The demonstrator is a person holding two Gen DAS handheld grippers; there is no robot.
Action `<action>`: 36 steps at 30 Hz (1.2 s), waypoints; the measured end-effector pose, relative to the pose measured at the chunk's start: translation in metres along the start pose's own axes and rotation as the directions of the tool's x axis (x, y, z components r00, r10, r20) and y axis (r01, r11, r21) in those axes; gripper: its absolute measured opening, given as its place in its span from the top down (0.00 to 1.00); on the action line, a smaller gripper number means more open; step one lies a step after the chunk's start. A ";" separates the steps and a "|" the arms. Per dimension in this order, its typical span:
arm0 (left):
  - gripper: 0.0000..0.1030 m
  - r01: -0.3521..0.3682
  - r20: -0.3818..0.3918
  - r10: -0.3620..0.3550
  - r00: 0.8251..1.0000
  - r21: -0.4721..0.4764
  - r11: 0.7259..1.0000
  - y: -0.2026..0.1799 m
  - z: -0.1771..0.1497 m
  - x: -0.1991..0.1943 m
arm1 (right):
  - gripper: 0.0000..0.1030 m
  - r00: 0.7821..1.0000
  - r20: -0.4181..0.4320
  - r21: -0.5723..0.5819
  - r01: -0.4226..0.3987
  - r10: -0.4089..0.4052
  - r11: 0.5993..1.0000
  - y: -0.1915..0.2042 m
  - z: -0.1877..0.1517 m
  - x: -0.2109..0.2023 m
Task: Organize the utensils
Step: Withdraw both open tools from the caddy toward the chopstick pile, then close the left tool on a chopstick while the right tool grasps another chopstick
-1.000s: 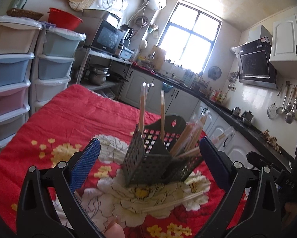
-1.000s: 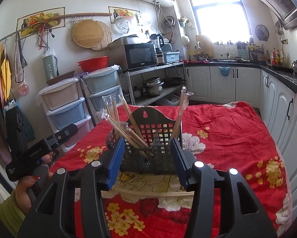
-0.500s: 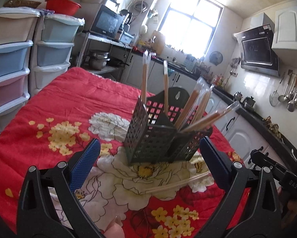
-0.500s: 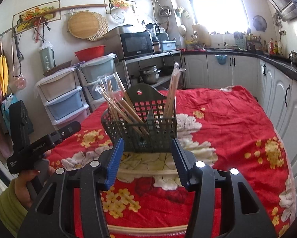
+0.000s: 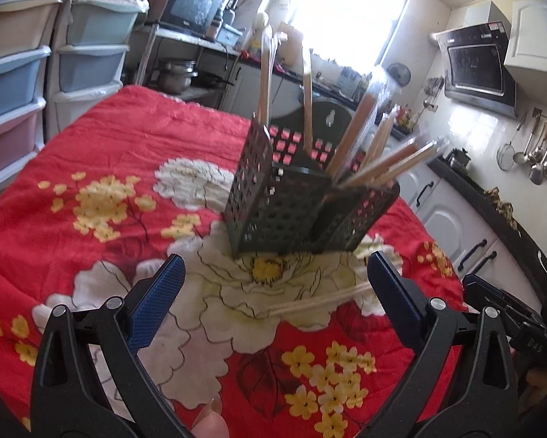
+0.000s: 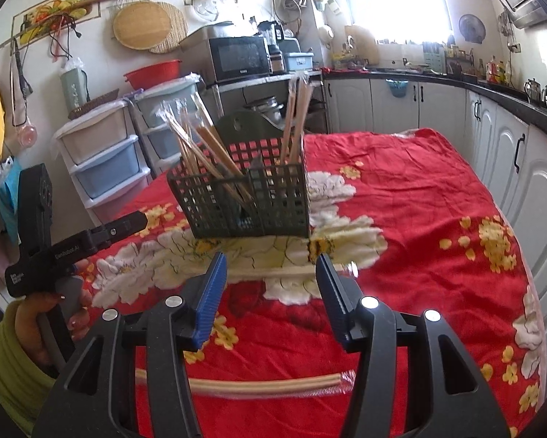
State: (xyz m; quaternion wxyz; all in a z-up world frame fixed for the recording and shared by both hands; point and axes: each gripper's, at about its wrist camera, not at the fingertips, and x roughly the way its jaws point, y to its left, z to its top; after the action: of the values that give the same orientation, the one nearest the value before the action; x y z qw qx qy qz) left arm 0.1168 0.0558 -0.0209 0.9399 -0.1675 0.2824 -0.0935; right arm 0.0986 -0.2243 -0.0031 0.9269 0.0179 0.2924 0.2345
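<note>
A dark green perforated utensil basket (image 5: 302, 200) (image 6: 244, 197) stands on the red flowered tablecloth (image 5: 109, 146) (image 6: 419, 219). Several wrapped chopstick pairs lean in its compartments. One wrapped pair (image 5: 317, 301) (image 6: 273, 272) lies flat on the cloth just in front of the basket. A second wrapped pair (image 6: 266, 383) lies nearer, under my right gripper. My left gripper (image 5: 273, 284) is open and empty, hovering short of the basket. My right gripper (image 6: 271, 277) is also open and empty, its blue pads above the flat pair.
Stacked plastic drawers (image 6: 101, 160) stand beyond the table's left side, and a microwave (image 6: 240, 56) sits on a shelf behind. White cabinets (image 6: 499, 153) run along the right. A hand in a green sleeve (image 6: 50, 314) holds the left gripper body (image 6: 72, 248).
Both grippers have sunk and tipped downward toward the cloth. The basket sits higher in both views, and the nearer wrapped pair has come into the right wrist view.
</note>
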 end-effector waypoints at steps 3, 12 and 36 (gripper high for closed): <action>0.11 0.010 -0.035 -0.010 0.999 -0.005 1.000 0.001 -0.005 0.007 | 0.52 1.000 -0.029 0.006 0.007 -0.007 1.000 -0.005 -0.009 0.003; 0.11 0.061 -0.120 -0.062 0.991 -0.011 0.998 -0.001 -0.018 0.021 | 0.52 0.996 -0.084 0.032 0.035 -0.032 0.999 -0.022 -0.030 0.005; 0.33 0.109 -0.238 -0.134 0.962 -0.115 0.987 0.010 -0.032 0.055 | 0.77 0.969 -0.243 0.148 0.070 -0.032 0.987 -0.051 -0.074 0.020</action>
State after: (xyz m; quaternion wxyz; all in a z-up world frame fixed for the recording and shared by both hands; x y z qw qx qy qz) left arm 0.1448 0.0420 -0.0773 0.8807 -0.2188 0.3898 -0.1568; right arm 0.0939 -0.2679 -0.0838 0.8862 0.0541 0.4202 0.1875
